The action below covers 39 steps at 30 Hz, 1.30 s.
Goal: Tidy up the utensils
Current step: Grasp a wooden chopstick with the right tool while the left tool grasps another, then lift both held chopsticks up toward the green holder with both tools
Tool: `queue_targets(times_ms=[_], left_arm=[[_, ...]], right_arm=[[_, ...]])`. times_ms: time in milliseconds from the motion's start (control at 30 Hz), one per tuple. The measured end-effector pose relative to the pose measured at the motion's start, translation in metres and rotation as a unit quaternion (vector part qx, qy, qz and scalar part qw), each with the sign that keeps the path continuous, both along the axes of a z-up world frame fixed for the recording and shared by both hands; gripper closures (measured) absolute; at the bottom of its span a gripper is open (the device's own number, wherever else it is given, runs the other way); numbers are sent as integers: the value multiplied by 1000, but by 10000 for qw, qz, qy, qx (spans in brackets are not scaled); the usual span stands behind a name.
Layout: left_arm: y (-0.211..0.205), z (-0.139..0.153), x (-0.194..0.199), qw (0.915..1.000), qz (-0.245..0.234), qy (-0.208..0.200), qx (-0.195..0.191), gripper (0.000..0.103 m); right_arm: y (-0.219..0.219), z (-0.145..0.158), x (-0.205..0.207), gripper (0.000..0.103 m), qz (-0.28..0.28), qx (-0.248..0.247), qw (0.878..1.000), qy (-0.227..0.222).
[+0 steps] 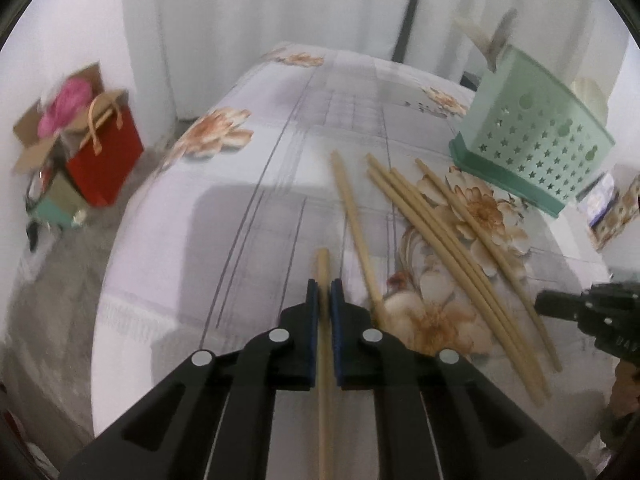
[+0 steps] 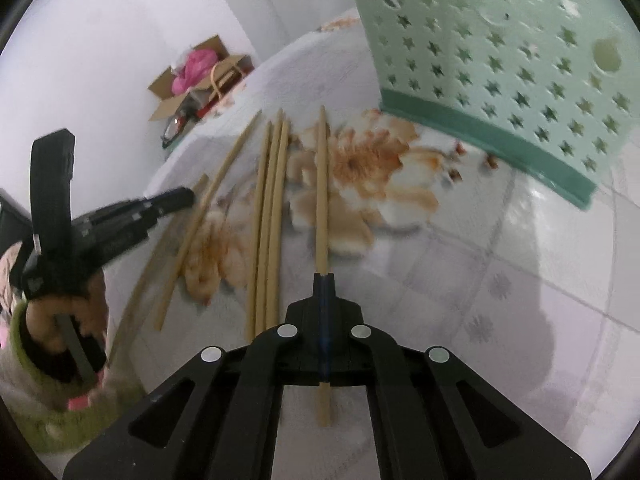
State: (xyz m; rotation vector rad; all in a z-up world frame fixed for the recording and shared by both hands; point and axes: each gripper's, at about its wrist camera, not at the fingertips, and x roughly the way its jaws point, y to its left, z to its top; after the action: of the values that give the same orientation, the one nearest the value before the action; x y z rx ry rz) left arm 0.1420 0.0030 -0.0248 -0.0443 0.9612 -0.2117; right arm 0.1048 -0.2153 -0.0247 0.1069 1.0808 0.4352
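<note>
Though clamped in tongs [image 2: 325, 280], chopstick [image 2: 321, 184] pointing forward

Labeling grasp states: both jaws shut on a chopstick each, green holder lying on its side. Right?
Not quite. The green holder stands upright on its base, as the left wrist view shows. The rest holds: left gripper and right gripper each clamp one chopstick.

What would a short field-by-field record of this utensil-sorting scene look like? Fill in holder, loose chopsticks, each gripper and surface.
holder: green star-punched holder, upright on the table, utensils already inside
loose chopsticks: loose chopsticks lying flat near the holder
left gripper: left gripper shut on a chopstick
right gripper: right gripper shut on another chopstick
surface: floral tablecloth
</note>
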Motion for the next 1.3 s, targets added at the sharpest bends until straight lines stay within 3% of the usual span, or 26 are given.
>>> queue_targets(times_ms=[200, 333, 500, 1000, 1133, 1300], left_arm=[[13, 0, -21, 9995, 84, 36, -294, 97], [16, 2, -24, 9993, 63, 112, -349, 92], [17, 4, -27, 9997, 12, 121, -225, 90], [5, 1, -22, 9992, -202, 238, 262, 90], [4, 0, -10, 9991, -219, 204, 305, 90], [3, 0, 2, 9993, -234, 151, 257, 90]], right_arm=[[-17, -1, -15, 103, 102, -241, 9987, 429], [-21, 9, -3, 99, -33, -76, 9998, 203], [4, 16, 26, 82, 96, -204, 9995, -212], [60, 2, 100, 82, 548, -684, 9951, -467], [71, 1, 112, 86, 614, -704, 9943, -514], [84, -2, 124, 98, 658, -841, 9923, -624]])
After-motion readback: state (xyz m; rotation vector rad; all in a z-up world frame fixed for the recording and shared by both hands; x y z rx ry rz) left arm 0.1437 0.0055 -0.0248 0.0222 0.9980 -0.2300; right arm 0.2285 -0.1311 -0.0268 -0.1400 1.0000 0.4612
